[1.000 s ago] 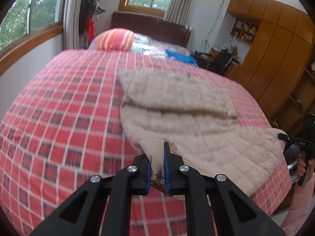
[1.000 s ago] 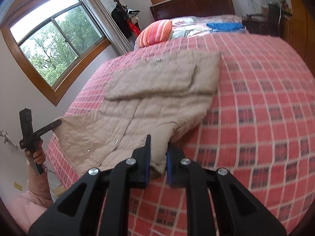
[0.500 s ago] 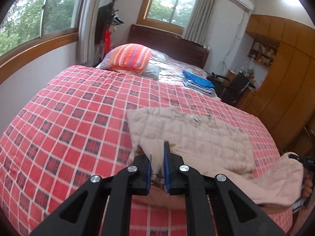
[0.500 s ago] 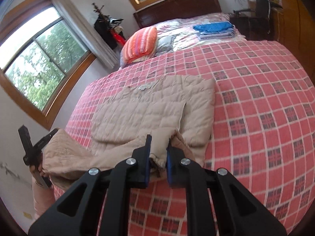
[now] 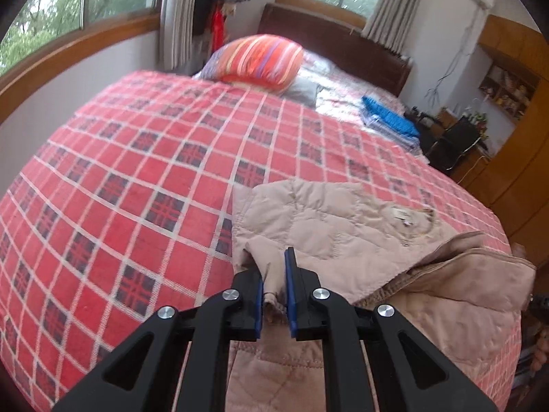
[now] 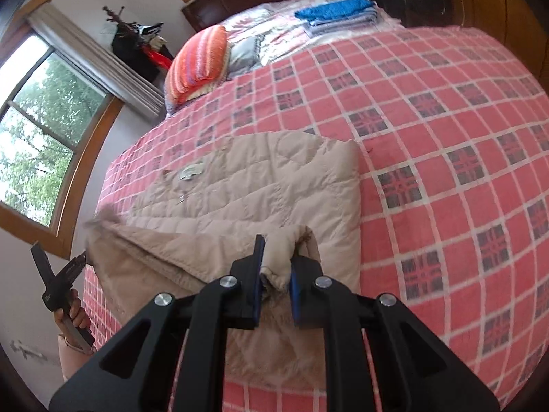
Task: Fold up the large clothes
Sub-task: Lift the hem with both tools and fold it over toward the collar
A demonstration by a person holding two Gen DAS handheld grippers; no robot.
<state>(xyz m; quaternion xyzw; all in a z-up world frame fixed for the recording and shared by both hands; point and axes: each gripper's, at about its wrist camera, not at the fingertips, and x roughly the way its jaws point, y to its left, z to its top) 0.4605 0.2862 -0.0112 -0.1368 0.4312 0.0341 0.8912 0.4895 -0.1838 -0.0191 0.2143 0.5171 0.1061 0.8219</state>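
**Q:** Report the state of each gripper.

**A:** My left gripper (image 5: pixel 274 288) is clamped on a bunched corner of the beige quilted jacket (image 5: pixel 329 226); cloth fills the gap between its blue pads (image 5: pixel 287 292). My right gripper (image 6: pixel 276 274) is clamped on another bunched corner of the same jacket (image 6: pixel 274 185), with a roll of fabric pinched between its fingers. In the right wrist view, the left gripper (image 6: pixel 73 267) is also visible at the far left, held in my hand (image 6: pixel 73 312), with the jacket edge at its tip.

**Q:** Where is the jacket located?

**A:** It lies on the red plaid bedspread (image 5: pixel 137 178), near the foot of the bed. The upper part rests flat on the bedspread. The lower part is lifted off the surface and spans between my two grippers, above the flat part. A label (image 6: pixel 190 171) shows near the collar.

**Q:** What else is on the bed?

**A:** An orange striped pillow (image 5: pixel 260 58) sits at the head end, in front of the dark headboard (image 5: pixel 343 48). A stack of folded clothes (image 6: pixel 338 12) with a blue item on top lies well apart from the jacket. A window (image 6: pixel 44 130) is on the wall beside the bed.
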